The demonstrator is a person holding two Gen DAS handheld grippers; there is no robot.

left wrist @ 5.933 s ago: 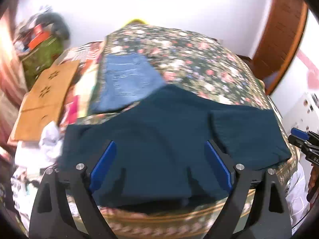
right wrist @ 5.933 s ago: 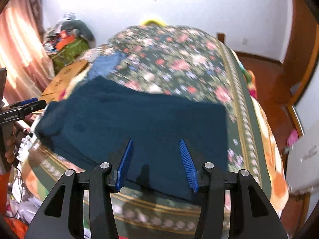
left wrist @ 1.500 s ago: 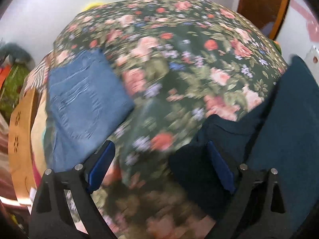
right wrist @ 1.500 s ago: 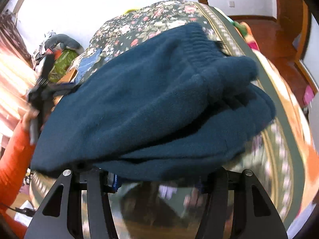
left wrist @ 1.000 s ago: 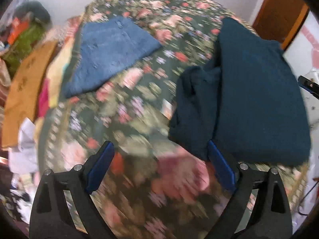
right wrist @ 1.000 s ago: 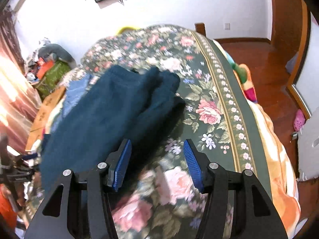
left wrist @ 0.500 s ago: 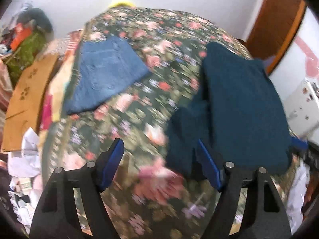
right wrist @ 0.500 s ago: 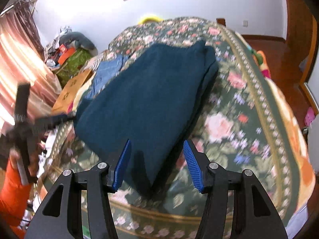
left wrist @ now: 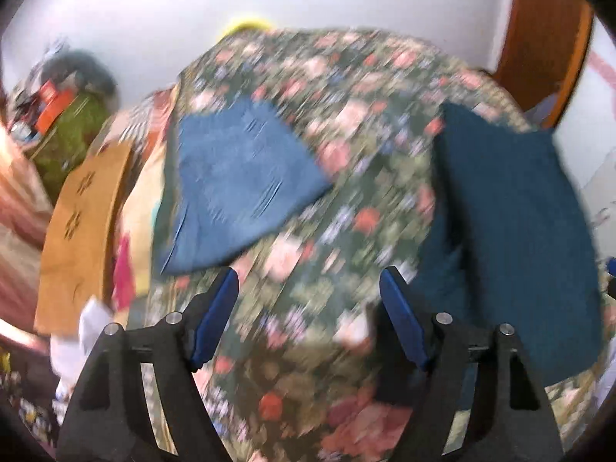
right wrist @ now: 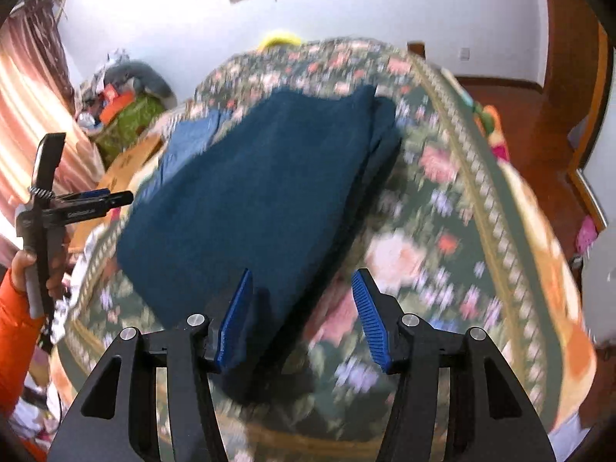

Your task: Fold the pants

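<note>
The dark teal pants (right wrist: pixel 261 192) lie folded in a long rectangle on the floral bed. In the left wrist view they lie at the right (left wrist: pixel 516 223). My left gripper (left wrist: pixel 310 300) is open and empty, held above the bedspread to the left of the pants. My right gripper (right wrist: pixel 302 296) is open and empty, just above the near end of the pants. The left gripper also shows at the left of the right wrist view (right wrist: pixel 96 198), held by a hand in an orange sleeve.
Folded blue jeans (left wrist: pixel 238 181) lie on the bedspread (left wrist: pixel 346 77) to the left. A cardboard box (left wrist: pixel 81 231) and clutter stand beside the bed's left side. A wooden door (left wrist: pixel 546 27) is at the far right. The bed's near edge (right wrist: pixel 481 177) drops to the floor.
Both grippers let go of the teal pants after the fold and pulled back. Over the last half second both views shifted slightly and the pants stay still on the bed.
</note>
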